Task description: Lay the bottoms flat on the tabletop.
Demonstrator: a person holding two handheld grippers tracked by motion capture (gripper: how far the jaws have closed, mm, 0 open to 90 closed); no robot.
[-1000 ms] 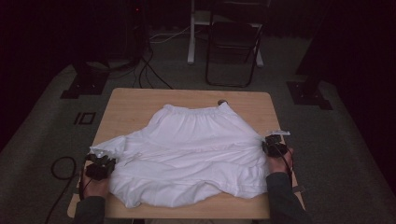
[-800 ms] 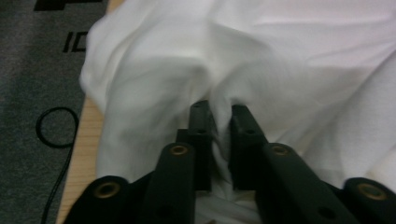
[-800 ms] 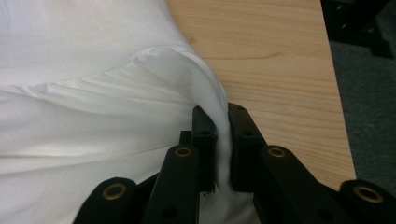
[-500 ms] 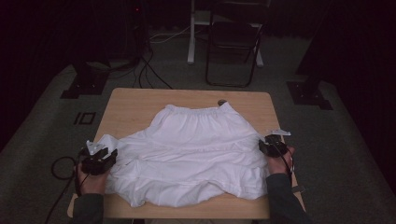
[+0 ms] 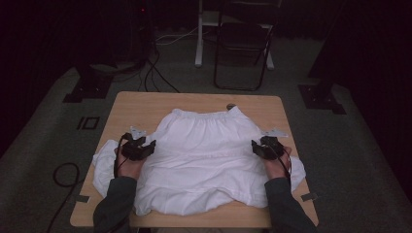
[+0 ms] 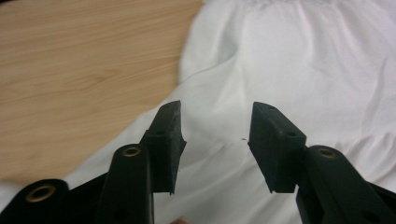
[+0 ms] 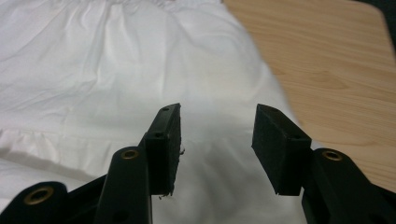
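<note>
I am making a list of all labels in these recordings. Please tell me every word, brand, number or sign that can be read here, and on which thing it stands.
None: no readable text in any view.
White garment: plain cloth, no print or tag visible.
Wooden table: bare wood grain, no marking.
Left gripper and right gripper: black, no lettering visible.

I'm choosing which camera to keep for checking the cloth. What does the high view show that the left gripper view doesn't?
High view: the whole white garment with its gathered waistband, the table edges, both hands, the right gripper, a folding chair and floor cables.

Left gripper view: the left gripper close up, jaws apart with nothing between the pads.

Both: white cloth on the wooden tabletop.
</note>
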